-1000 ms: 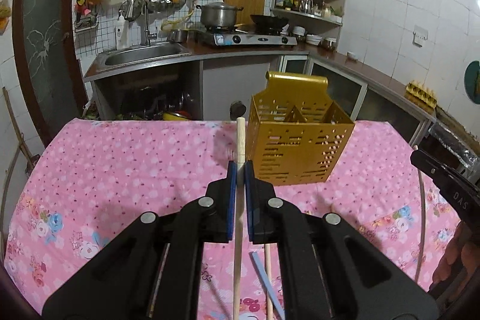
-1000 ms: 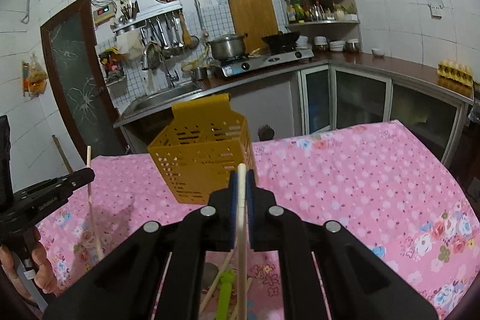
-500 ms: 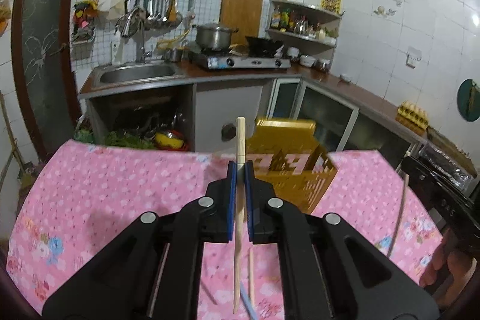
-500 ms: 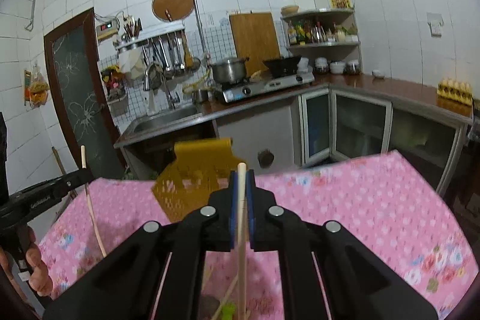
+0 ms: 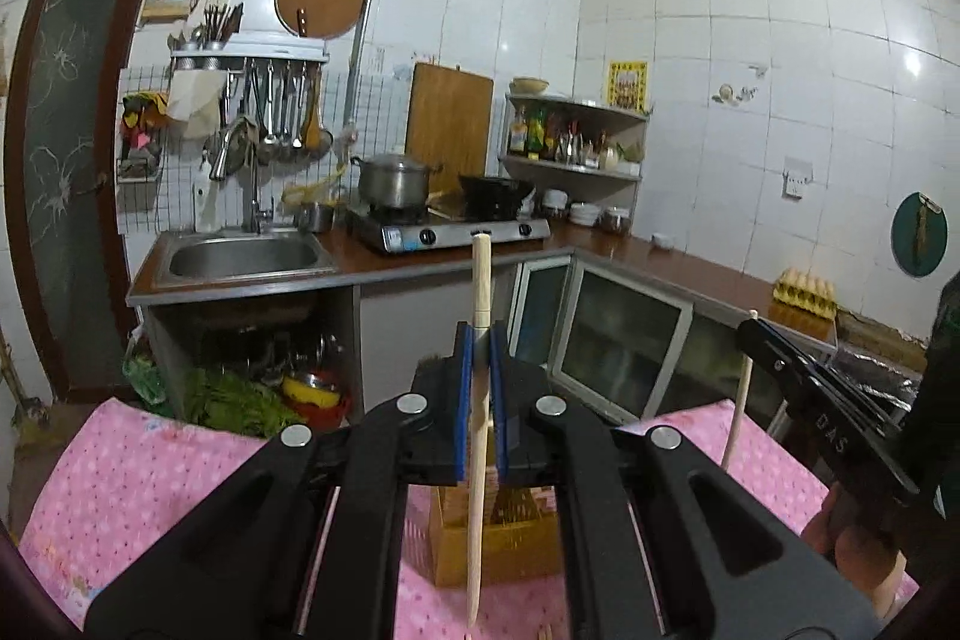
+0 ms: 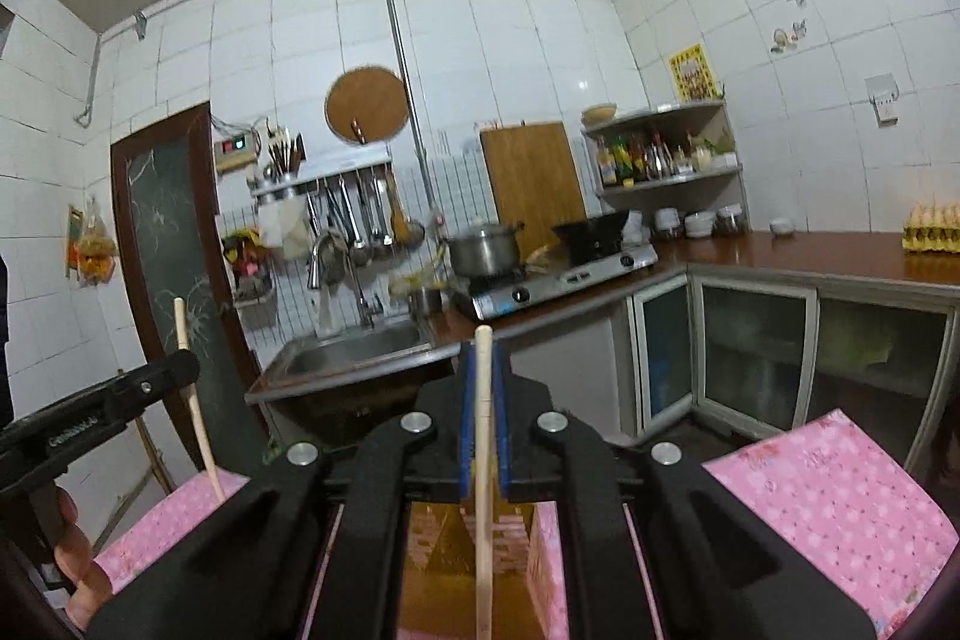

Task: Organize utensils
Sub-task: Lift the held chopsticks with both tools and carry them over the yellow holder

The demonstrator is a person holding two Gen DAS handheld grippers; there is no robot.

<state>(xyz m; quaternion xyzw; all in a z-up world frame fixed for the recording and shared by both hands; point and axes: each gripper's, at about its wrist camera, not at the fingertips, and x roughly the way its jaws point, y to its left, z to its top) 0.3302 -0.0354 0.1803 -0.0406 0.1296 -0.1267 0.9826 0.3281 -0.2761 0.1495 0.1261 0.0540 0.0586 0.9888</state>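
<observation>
My left gripper (image 5: 480,340) is shut on a pale wooden chopstick (image 5: 477,490) that stands nearly upright between its blue pads. Under its fingers, mostly hidden, sits the yellow perforated utensil holder (image 5: 498,538) on the pink floral tablecloth (image 5: 150,460). My right gripper (image 6: 483,358) is shut on a second upright chopstick (image 6: 483,520), directly above the holder (image 6: 444,538). Each gripper shows in the other's view: the right gripper (image 5: 753,334) with its chopstick (image 5: 735,418), the left gripper (image 6: 180,367) with its chopstick (image 6: 195,400).
Behind the table runs a kitchen counter with a steel sink (image 5: 240,256), a gas stove (image 5: 450,232) carrying a pot and a wok, and glass-door cabinets (image 5: 624,334). A person's hand (image 6: 72,568) holds the left gripper's handle. An egg tray (image 5: 804,289) rests on the right counter.
Both grippers have risen and tipped upward with their chopsticks. The yellow holder has dropped from ahead of the fingers to below them, and the table has sunk low in both views.
</observation>
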